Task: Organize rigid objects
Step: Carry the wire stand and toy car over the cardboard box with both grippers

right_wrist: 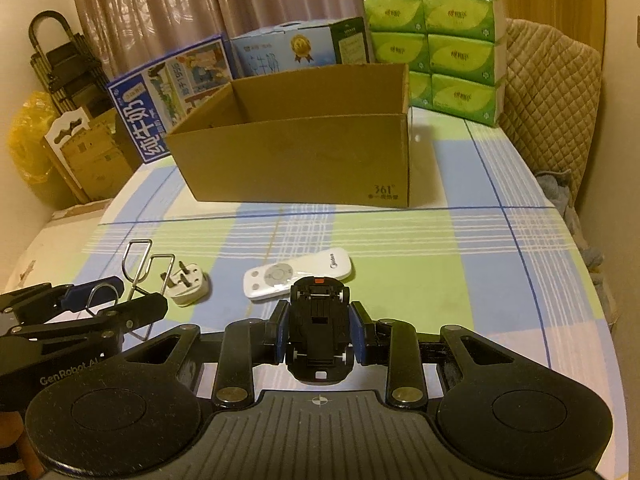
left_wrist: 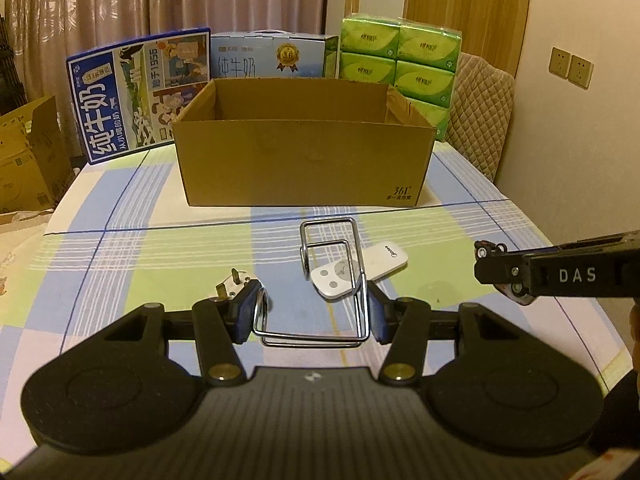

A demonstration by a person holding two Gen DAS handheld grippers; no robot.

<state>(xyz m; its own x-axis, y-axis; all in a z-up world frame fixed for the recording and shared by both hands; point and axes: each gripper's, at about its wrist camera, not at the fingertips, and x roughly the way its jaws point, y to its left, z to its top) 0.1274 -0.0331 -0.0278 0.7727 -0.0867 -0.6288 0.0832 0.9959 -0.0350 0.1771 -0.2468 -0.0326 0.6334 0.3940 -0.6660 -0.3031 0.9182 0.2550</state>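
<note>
My left gripper (left_wrist: 312, 312) is shut on a bent chrome wire rack (left_wrist: 332, 276), its pads against the rack's near loop; it also shows in the right wrist view (right_wrist: 138, 270). My right gripper (right_wrist: 319, 334) is shut on a black toy car (right_wrist: 319, 334), held upside down with its underside facing up. A white remote (right_wrist: 298, 274) and a white plug adapter (right_wrist: 188, 282) lie on the checked tablecloth just ahead. An open cardboard box (left_wrist: 304, 160) stands behind them, also in the right wrist view (right_wrist: 296, 152).
Blue milk cartons (left_wrist: 140, 96) and stacked green tissue packs (left_wrist: 416, 64) stand behind the box. A quilted chair back (left_wrist: 480, 120) is at the right edge of the table. Cardboard boxes (left_wrist: 24, 156) and a folded trolley (right_wrist: 60, 56) stand off the table at left.
</note>
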